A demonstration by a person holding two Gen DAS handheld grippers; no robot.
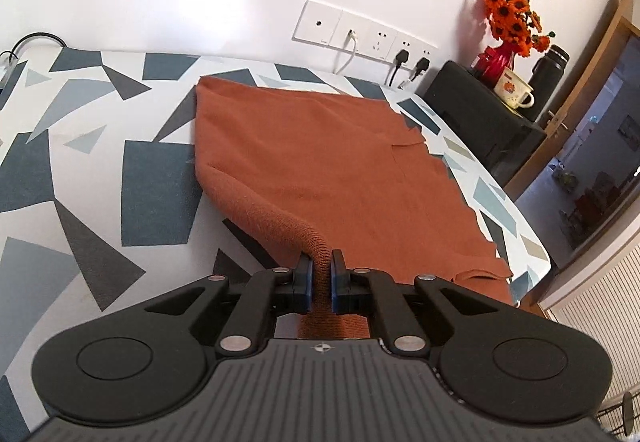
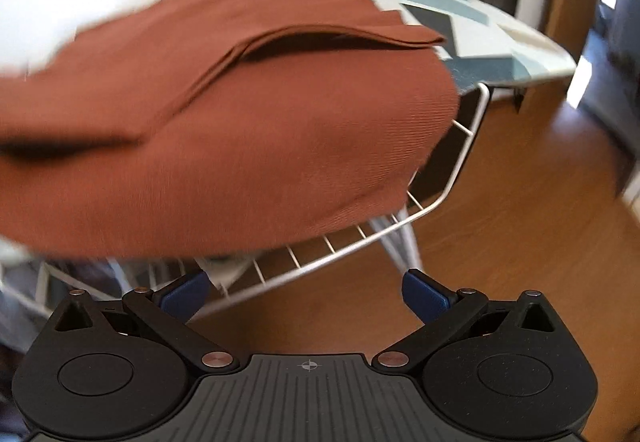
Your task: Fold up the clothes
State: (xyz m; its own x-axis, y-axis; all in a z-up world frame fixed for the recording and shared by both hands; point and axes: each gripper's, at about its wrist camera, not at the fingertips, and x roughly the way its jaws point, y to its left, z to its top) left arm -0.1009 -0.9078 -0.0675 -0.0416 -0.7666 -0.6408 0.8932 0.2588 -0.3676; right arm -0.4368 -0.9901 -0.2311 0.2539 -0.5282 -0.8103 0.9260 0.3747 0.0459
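On the patterned ironing board lies the rust-orange garment, spread flat with its near end hanging over the board's edge. The left claw pinches a ribbed edge of it, lifted in a soft roll. It looks a light, limp knit (likely to sag and stretch), so hems and corners seem the best holds. The right claw gapes wide, holding nothing; only its blurred view shows stacked layers and the wire rack below.

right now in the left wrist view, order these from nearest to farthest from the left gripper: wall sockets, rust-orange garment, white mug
1. rust-orange garment: clamped in the left gripper, spread ahead on the board.
2. white mug: far right, on the black cabinet.
3. wall sockets: on the wall behind the board.
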